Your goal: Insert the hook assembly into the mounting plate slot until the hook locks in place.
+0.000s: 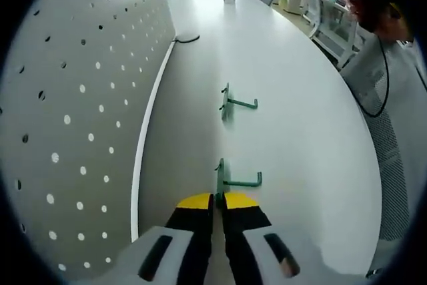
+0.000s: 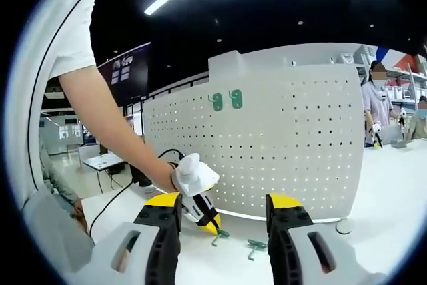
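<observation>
- Left gripper (image 1: 218, 199): yellow-tipped jaws together, tips at the near green metal hook (image 1: 230, 179) on the white table (image 1: 300, 131).
- Right gripper (image 2: 223, 215): jaws apart, holding nothing.
- Second green hook (image 1: 233, 103) lies farther off.
- White perforated pegboard (image 2: 280, 138) stands upright behind.

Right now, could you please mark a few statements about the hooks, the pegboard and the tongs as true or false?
1. Two green hooks lie on the white table: a near hook and a far hook. True.
2. The left tongs are wide open. False: their jaws are closed together just short of the near hook.
3. The right tongs are open. True.
4. The pegboard lies flat. False: it stands upright.
</observation>
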Demonstrator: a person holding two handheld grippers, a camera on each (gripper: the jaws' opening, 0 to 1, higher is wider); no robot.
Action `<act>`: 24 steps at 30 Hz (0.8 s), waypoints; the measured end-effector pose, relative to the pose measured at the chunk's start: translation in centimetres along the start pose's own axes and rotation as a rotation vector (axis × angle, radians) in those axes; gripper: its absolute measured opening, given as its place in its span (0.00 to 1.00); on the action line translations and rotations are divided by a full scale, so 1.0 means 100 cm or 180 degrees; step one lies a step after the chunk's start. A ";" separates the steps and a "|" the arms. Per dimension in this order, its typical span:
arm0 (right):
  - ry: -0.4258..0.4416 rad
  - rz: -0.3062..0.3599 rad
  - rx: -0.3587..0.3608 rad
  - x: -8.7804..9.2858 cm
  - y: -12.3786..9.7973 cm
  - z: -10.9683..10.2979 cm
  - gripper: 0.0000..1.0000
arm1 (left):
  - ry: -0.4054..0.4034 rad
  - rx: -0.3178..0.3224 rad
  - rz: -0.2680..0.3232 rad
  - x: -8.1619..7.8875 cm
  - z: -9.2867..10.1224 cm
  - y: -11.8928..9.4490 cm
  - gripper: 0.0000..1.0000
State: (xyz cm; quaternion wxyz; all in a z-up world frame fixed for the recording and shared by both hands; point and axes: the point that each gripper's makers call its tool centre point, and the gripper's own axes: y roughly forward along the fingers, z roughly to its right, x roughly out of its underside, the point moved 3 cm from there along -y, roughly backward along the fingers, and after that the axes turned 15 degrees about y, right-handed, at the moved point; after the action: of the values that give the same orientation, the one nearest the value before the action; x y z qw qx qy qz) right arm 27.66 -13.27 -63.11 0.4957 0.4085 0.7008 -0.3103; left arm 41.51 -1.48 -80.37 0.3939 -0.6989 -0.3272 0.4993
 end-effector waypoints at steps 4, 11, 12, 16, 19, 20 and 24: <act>0.0003 0.0003 0.0005 0.000 0.000 0.000 0.49 | -0.0074 -0.0018 -0.0010 0.000 0.000 -0.001 0.04; 0.0010 0.0004 0.0007 0.000 0.000 0.000 0.49 | -0.0046 -0.0025 -0.0015 0.001 -0.001 -0.001 0.03; 0.0012 0.0004 0.0009 0.000 0.000 0.000 0.49 | -0.0052 -0.0027 -0.0012 0.001 -0.001 -0.001 0.03; 0.0025 0.0001 0.0022 0.000 0.000 0.002 0.49 | 0.0010 -0.0094 -0.0010 0.000 0.000 -0.002 0.03; 0.0040 0.0001 0.0036 0.000 -0.001 0.003 0.48 | -0.0009 -0.0236 0.0060 0.000 -0.001 -0.002 0.02; 0.0051 -0.0002 0.0041 0.001 -0.001 0.003 0.48 | -0.0079 -0.0254 0.0137 -0.001 0.000 -0.002 0.02; 0.0051 -0.0013 0.0043 0.001 -0.001 0.003 0.48 | -0.0124 -0.0322 0.0228 0.003 0.003 -0.004 0.02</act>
State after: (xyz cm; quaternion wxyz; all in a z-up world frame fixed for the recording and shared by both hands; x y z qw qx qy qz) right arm 27.72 -13.52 -63.34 0.4867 0.4128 0.7035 -0.3128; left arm 41.30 -0.97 -80.18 0.3335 -0.7193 -0.3344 0.5095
